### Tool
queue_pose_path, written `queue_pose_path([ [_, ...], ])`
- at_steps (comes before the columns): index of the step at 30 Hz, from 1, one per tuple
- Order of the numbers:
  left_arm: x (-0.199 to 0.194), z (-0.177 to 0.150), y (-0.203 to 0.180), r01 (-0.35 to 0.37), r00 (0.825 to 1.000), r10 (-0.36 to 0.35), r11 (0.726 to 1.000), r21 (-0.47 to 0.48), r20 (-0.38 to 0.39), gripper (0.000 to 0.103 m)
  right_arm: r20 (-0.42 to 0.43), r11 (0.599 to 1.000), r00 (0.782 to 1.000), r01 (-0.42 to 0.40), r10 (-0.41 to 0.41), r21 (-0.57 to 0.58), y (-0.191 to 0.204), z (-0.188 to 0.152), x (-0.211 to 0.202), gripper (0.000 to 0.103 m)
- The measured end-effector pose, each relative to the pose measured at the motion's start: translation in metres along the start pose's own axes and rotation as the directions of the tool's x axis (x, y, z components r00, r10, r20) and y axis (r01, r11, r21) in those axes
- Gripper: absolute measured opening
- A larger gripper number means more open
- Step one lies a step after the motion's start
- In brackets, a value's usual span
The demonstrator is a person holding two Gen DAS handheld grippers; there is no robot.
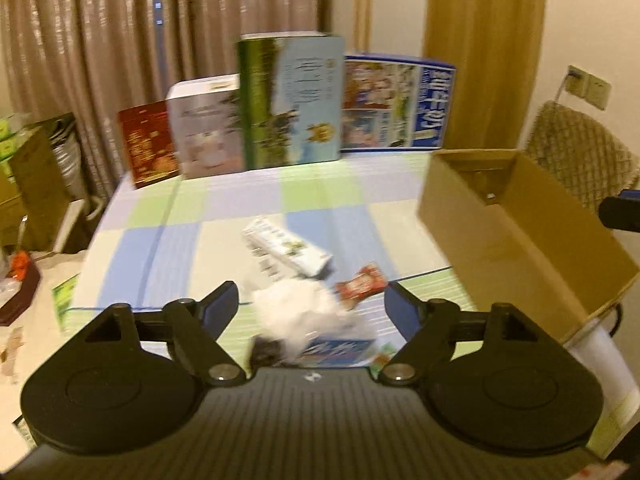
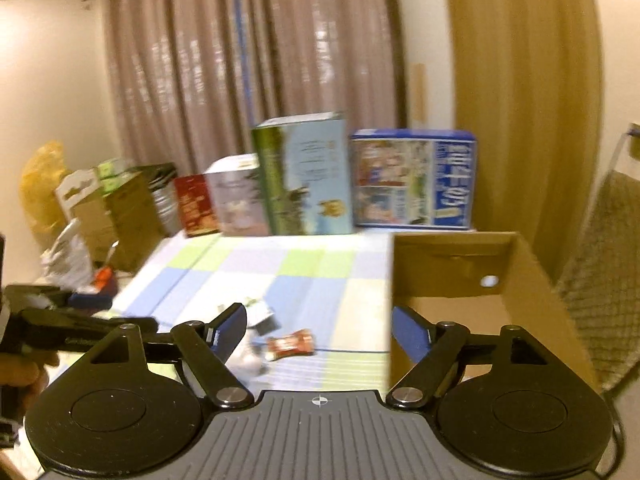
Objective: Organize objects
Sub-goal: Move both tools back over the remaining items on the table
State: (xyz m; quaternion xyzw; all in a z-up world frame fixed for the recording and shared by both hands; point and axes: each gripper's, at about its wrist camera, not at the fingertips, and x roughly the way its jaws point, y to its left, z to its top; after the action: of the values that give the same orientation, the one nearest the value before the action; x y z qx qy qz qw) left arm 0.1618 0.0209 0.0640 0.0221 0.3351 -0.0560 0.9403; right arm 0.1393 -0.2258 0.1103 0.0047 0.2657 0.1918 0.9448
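Both the left gripper (image 1: pixel 312 304) and right gripper (image 2: pixel 318 330) were wide apart, holding nothing. The red packet (image 1: pixel 359 286) lay just ahead of the left one, nearer it, long side slanting up toward the right.

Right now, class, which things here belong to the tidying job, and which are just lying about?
Job things: red packet, white carton, white wad, blue packet, cardboard box.

Lying about: upright boxes at the back, curtain, chair.

Left gripper (image 1: pixel 312 300): black linkage arms showing silver pivot screws, blue pads (image 1: pixel 218 307), round black discs flanking a ribbed grey body. Right gripper (image 2: pixel 318 330) looking identical, crosshair mark on its body.
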Motion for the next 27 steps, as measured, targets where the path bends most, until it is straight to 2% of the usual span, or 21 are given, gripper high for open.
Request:
queue_pose_path([
  [4, -0.003, -0.011, 0.022, -0.034, 0.999, 0.034, 0.999, 0.000, -0.006, 0.085, -0.046, 0.997, 0.997, -0.060, 0.058, -0.045, 0.024, -0.022, 0.023, 0.078],
  [7, -0.003, -0.021, 0.033, -0.046, 0.999, 0.046, 0.999, 0.023, -0.003, 0.090, -0.079, 0.992, 0.994, -0.077, 0.069, -0.095, 0.038, -0.043, 0.043, 0.078],
  [11, 0.003, -0.039, 0.045, -0.033, 0.999, 0.034, 0.998, 0.049, -0.019, 0.091, -0.139, 0.987, 0.987, -0.101, 0.083, -0.126, 0.042, -0.071, 0.069, 0.078],
  [14, 0.015, -0.053, 0.051, -0.020, 0.998, 0.024, 0.998, 0.064, -0.059, 0.091, -0.177, 0.981, 0.980, -0.122, 0.095, -0.151, 0.042, -0.090, 0.080, 0.078],
  [16, 0.022, -0.064, 0.053, -0.001, 0.999, 0.004, 0.997, 0.073, -0.042, 0.091, -0.202, 0.979, 0.974, -0.136, 0.104, -0.152, 0.041, -0.096, 0.090, 0.078],
  [18, 0.033, -0.069, 0.052, -0.007, 0.995, 0.017, 0.995, 0.095, -0.102, 0.089, -0.217, 0.977, 0.970, -0.147, 0.112, -0.152, 0.040, -0.102, 0.099, 0.078],
  [20, 0.036, -0.074, 0.051, 0.012, 0.997, -0.003, 0.993, 0.117, -0.082, 0.090, -0.231, 0.975, 0.966, -0.152, 0.112, -0.164, 0.040, -0.106, 0.111, 0.078],
  [22, 0.044, -0.077, 0.051, 0.017, 0.994, -0.004, 0.993, 0.113, -0.114, 0.090, -0.248, 0.969, 0.963, -0.158, 0.109, -0.188, 0.040, -0.111, 0.122, 0.078],
  [27, 0.058, -0.078, 0.050, 0.043, 0.991, -0.026, 0.990, 0.131, -0.131, 0.090, -0.274, 0.957, 0.955, -0.178, 0.113, -0.227, 0.042, -0.119, 0.149, 0.077],
])
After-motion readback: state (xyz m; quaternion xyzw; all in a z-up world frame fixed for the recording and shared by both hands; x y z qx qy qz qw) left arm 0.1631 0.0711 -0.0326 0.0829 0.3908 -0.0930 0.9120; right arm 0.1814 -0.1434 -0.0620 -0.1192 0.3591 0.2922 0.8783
